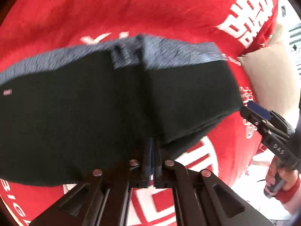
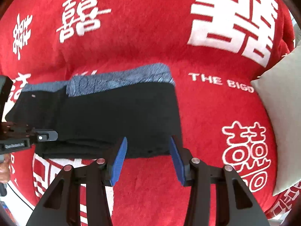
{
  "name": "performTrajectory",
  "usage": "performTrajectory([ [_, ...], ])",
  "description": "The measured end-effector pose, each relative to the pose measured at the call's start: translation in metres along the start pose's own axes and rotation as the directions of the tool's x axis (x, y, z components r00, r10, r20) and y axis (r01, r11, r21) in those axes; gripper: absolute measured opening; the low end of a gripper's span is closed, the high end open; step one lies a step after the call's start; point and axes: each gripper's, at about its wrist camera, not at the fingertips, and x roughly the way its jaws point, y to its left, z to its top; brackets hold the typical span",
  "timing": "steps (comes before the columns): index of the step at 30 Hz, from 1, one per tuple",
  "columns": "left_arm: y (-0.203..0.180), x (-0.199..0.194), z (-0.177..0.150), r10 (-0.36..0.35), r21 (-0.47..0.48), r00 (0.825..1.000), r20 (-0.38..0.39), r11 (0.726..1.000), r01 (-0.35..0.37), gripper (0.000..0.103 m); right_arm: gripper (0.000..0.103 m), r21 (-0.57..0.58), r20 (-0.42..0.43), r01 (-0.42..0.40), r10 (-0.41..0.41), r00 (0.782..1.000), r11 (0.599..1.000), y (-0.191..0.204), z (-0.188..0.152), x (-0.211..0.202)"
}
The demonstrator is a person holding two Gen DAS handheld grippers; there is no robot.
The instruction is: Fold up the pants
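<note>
Your left gripper [image 1: 153, 150] is pinched tight on the near edge of the folded pants [image 1: 84, 116] lying on the red blanket [image 1: 131, 9] (likely anchoring the fold), while your right gripper [image 2: 148, 150] hovers half-open at that edge.

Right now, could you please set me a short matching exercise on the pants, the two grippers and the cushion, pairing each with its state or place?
Things:
1. left gripper
2. right gripper
3. pants
4. cushion

States or places:
A. lying folded on the red blanket
B. fingers apart, at the pants' near edge
C. at the right edge of the blanket
D. fingers closed together at the pants' near edge

Pairs: 1-D, 2-B, 3-A, 4-C
</note>
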Motion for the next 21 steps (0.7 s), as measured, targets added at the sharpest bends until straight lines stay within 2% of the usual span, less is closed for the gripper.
performTrajectory([
  [1, 0.0, -0.002, -0.001, 0.001, -0.012, 1.0, 0.012, 1.0, 0.0, 0.002, 0.051, -0.003, -0.008, -0.004, 0.004, 1.0, 1.0, 0.001, -0.002, 0.004],
  [4, -0.005, -0.017, -0.001, 0.085, -0.006, 0.995, 0.048, 0.996, -0.085, 0.004, 0.051, 0.014, -0.002, -0.024, 0.024, 1.0, 1.0, -0.002, -0.004, 0.004],
  [6, -0.012, -0.03, 0.004, 0.088, -0.002, 0.994, 0.058, 0.996, -0.088, 0.004, 0.051, 0.05, 0.016, -0.046, 0.045, 0.999, 0.998, -0.01, -0.001, -0.002],
  [9, -0.037, -0.048, 0.023, 0.089, 0.038, 0.989, 0.12, 0.995, -0.094, 0.004, 0.051, 0.112, 0.038, -0.074, 0.07, 0.997, 0.991, -0.03, 0.016, -0.009],
  [11, -0.053, -0.051, 0.039, 0.076, 0.06, 0.986, 0.147, 0.995, -0.086, 0.004, 0.033, 0.173, 0.04, -0.11, 0.104, 0.994, 0.979, -0.049, 0.035, -0.005],
  [12, -0.061, -0.048, 0.048, 0.074, 0.072, 0.985, 0.153, 0.994, -0.086, 0.004, 0.019, 0.202, 0.041, -0.129, 0.123, 0.992, 0.971, -0.057, 0.043, -0.002],
  [16, -0.083, -0.015, 0.085, 0.086, 0.085, 0.984, 0.155, 0.991, -0.1, 0.004, 0.019, 0.251, 0.038, -0.167, 0.163, 0.986, 0.953, -0.078, 0.085, 0.025],
  [19, -0.083, 0.016, 0.1, 0.177, 0.076, 0.976, 0.129, 0.979, -0.188, 0.004, 0.019, 0.217, 0.002, -0.182, 0.186, 0.983, 0.959, -0.069, 0.102, 0.049],
  [21, -0.069, 0.028, 0.094, 0.239, 0.056, 0.966, 0.097, 0.968, -0.245, 0.004, 0.019, 0.155, -0.035, -0.176, 0.184, 0.982, 0.972, -0.056, 0.104, 0.066],
])
